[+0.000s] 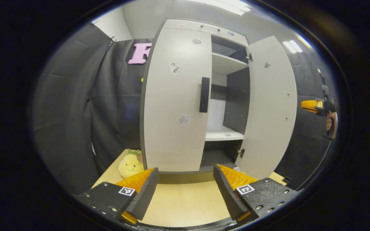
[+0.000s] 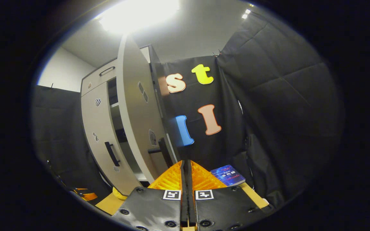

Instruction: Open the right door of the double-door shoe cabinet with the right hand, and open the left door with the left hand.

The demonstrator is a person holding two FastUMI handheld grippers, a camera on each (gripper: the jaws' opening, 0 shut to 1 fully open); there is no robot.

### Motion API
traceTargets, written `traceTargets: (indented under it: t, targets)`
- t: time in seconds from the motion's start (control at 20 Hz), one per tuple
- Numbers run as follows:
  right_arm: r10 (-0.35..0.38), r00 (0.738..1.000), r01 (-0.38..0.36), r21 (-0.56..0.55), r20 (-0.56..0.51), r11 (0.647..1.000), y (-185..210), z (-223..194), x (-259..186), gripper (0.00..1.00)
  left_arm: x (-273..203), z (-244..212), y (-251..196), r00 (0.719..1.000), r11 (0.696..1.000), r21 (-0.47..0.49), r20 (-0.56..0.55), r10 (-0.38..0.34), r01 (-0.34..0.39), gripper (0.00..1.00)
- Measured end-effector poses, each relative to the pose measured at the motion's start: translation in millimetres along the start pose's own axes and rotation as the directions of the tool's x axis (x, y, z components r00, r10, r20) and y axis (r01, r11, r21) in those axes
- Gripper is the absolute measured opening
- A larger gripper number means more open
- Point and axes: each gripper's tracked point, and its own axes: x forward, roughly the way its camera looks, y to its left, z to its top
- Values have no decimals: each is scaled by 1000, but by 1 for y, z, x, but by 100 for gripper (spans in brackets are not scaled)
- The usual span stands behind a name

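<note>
Right door [image 1: 270,106] swung open, my right gripper [image 2: 186,166] sits pinched together on nothing beside it, while my left gripper [image 1: 185,179] spreads wide facing the closed left door's [image 1: 175,99] handle [image 1: 204,94] for the grab.

Black quilted cloth [image 1: 69,106] walls the booth, under a white ceiling [image 2: 185,35] (its lights glaring), around a pale wooden table [image 1: 185,202].

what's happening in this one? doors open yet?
Half done. The shoe cabinet's right door is swung open, showing the shelves; the left door is shut, its handle untouched. The left claw is open, facing that door over the table, short of the handle. The right claw is shut on nothing, beside the open door's handle.
</note>
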Motion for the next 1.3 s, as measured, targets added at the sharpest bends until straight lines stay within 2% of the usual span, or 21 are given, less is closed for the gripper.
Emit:
traceTargets:
  t: [0.15,0.3,0.35,0.4,0.5,0.65,0.85,0.95,1.0,1.2,1.3]
  targets:
    - [-129,991,131,-55,37,990,-37,12,-18,2,10,21,4,999,1000,16,46,-4,3,99]
    - [-238,969,245,-132,69,961,-64,25,-36,2,22,46,3,995,1000,21,98,-12,10,97]
    - [-276,959,283,-135,67,950,-74,29,-41,2,28,57,1,993,1000,19,119,-17,15,99]
    - [-299,952,304,-124,57,945,-79,31,-42,4,36,69,-1,990,1000,16,136,-22,20,97]
    - [-334,940,339,-104,63,935,-89,36,-45,40,47,87,-8,986,1000,9,163,-31,30,97]
    - [-402,907,416,-126,125,900,-115,49,-46,97,72,113,-24,980,998,-2,188,-58,60,99]
    - [-473,874,487,-179,113,855,-150,47,-30,98,110,144,-40,977,999,27,210,-43,38,99]
    - [-458,882,471,-170,109,866,-151,44,-15,98,129,158,-49,975,999,45,219,-37,28,97]
    - [-447,888,460,-173,110,871,-154,42,-5,98,140,162,-59,975,997,55,217,-57,46,99]
    - [-431,899,437,-214,74,874,-172,27,23,98,178,186,-67,974,996,85,225,-10,-9,97]
    - [-405,913,408,-200,55,891,-176,19,43,98,193,190,-71,976,997,73,218,12,-29,98]
